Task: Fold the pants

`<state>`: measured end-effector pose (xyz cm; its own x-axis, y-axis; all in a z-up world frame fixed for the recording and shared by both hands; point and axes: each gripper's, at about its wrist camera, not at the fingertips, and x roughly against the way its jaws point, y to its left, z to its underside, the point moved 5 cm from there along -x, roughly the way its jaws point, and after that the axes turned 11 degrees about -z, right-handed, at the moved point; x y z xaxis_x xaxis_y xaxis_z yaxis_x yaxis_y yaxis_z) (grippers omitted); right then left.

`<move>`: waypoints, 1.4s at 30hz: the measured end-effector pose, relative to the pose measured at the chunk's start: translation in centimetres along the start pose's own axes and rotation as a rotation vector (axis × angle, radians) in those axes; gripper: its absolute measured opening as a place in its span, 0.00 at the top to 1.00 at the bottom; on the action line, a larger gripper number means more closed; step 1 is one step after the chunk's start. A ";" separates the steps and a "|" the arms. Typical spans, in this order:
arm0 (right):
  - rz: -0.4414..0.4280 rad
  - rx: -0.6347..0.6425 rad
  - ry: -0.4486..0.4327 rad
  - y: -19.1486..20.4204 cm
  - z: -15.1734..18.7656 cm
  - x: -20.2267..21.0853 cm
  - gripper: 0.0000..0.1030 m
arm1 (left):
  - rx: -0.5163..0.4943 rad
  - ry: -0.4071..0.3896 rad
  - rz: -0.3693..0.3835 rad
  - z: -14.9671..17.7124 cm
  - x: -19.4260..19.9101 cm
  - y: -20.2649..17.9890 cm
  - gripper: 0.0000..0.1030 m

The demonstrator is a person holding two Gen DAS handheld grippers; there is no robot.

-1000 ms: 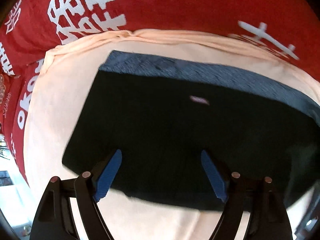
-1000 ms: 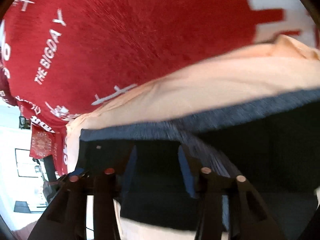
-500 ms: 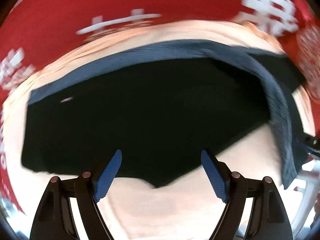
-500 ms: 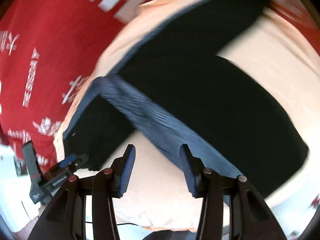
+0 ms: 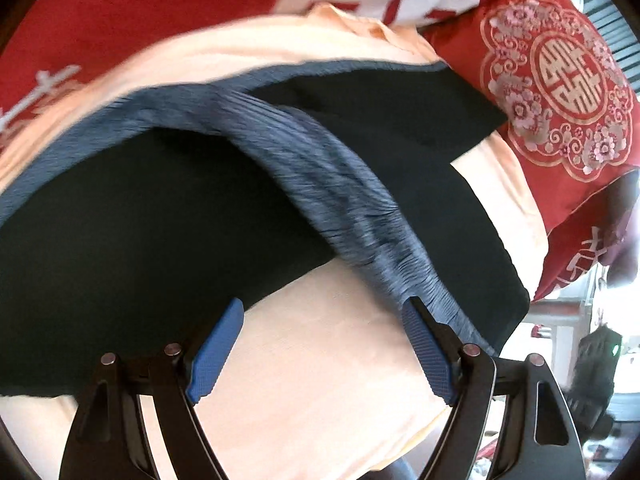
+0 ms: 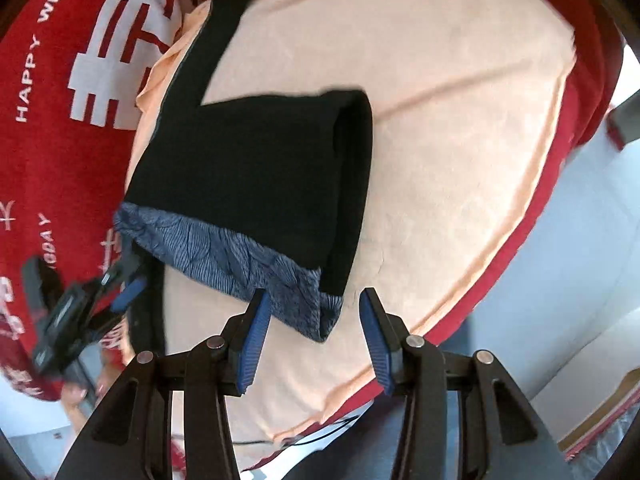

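— Red bedding [image 5: 140, 16] with white characters fills the far side of my left view; a peach sheet [image 5: 320, 380] lies over it. What else do you see there?

— Black pants [image 5: 132, 216] spread ahead of my left gripper [image 5: 320, 344], their blue-grey waistband [image 5: 344, 200] running diagonally to just beside the right finger. The jaws stand wide apart with only sheet between them, holding nothing. A red embroidered pillow [image 5: 560, 92] sits far right.

— And the right view?

— Same sheet [image 6: 460, 120], with the bedding [image 6: 60, 140] off to the left. The pants [image 6: 248, 160] lie ahead, folded over, the waistband [image 6: 240, 264] at the near edge, its corner reaching between the tips of my right gripper [image 6: 314, 332]. Those jaws are open too, gripping nothing. The left gripper [image 6: 128, 292] shows at left by the waistband's far end, blurred; I can't tell if it touches.
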<state>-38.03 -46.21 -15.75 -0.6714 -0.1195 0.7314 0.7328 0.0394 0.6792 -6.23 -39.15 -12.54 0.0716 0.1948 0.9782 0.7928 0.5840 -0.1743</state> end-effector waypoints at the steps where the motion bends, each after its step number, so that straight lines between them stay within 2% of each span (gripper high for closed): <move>1: -0.024 -0.001 0.021 -0.3 0.1 -0.5 0.51 | 0.003 0.010 0.006 0.0 -0.5 -0.2 0.20; 6: -0.139 -0.003 0.102 0.1 -0.2 -2.9 0.50 | 0.025 0.060 0.043 0.4 -2.3 -2.1 0.20; 7: -0.147 -0.008 0.118 0.2 -0.4 -3.1 0.52 | 0.034 0.072 0.045 0.5 -2.5 -2.4 0.20; 8: -0.136 -0.012 0.132 0.2 -0.6 -3.3 0.59 | 0.033 0.070 0.043 0.5 -2.5 -2.7 0.20; 9: -0.120 -0.011 0.145 0.3 -0.8 -3.2 0.82 | 0.027 0.064 0.045 0.5 -2.5 -2.9 0.21; 11: -0.128 0.008 0.152 1.4 -1.4 -2.7 0.85 | 0.019 0.057 0.051 0.1 -2.3 -3.5 0.39; 12: -0.134 0.037 0.151 2.4 -2.0 -2.1 0.86 | 0.019 0.068 0.064 -0.1 -2.3 -3.9 0.60; 13: -0.141 0.057 0.147 3.2 -2.5 -1.6 0.86 | 0.022 0.076 0.072 -0.4 -2.4 -4.1 0.67; 18: -0.202 0.190 0.113 8.4 -7.1 1.4 0.86 | 0.045 0.020 0.087 -3.0 0.0 -5.0 0.67; 23: -0.211 0.317 0.060 14.1 -14.9 2.0 0.86 | 0.055 -0.056 0.055 -7.7 1.2 -5.8 0.67; 26: -0.199 0.390 0.033 17.6 -20.3 0.7 0.86 | 0.064 -0.124 0.030 -11.3 1.9 -5.6 0.67; 27: -0.188 0.413 0.027 18.4 -21.6 0.4 0.86 | 0.068 -0.142 0.014 -12.2 2.0 -5.5 0.62; 28: -0.169 0.439 0.021 19.6 -23.1 -0.4 0.86 | 0.075 -0.159 -0.008 -13.2 2.1 -5.2 0.42; 29: -0.153 0.459 0.017 20.3 -24.2 -0.8 0.86 | 0.090 -0.183 -0.037 -14.1 2.4 -4.6 0.33; 30: -0.137 0.476 0.016 20.8 -24.9 -0.9 0.85 | 0.103 -0.207 -0.059 -14.7 2.7 -4.1 0.26; 32: -0.092 0.499 0.002 22.3 -27.0 -1.9 0.81 | 0.102 -0.221 -0.077 -15.7 3.2 -3.1 0.26; 33: -0.062 0.511 -0.011 22.8 -28.0 -2.4 0.73 | 0.103 -0.226 -0.103 -15.9 3.4 -2.5 0.26; 34: -0.042 0.532 -0.025 23.4 -28.5 -2.5 0.57 | 0.105 -0.237 -0.136 -16.0 3.7 -2.0 0.26; 36: -0.023 0.576 -0.049 24.3 -28.3 -2.2 0.35 | 0.110 -0.247 -0.179 -15.8 4.1 -0.9 0.25; 39: 0.007 0.629 -0.021 24.0 -26.2 -2.2 0.34 | 0.120 -0.234 -0.249 -14.7 3.7 0.6 0.25; 42: 0.068 0.599 0.005 20.8 -24.0 -2.8 0.34 | 0.156 -0.185 -0.328 -12.3 2.4 3.1 0.25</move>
<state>-18.29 -68.82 -5.17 -0.6235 -0.1020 0.7751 0.5834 0.5994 0.5481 3.84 -46.61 -9.31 -0.2915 0.1083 0.9504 0.6532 0.7484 0.1150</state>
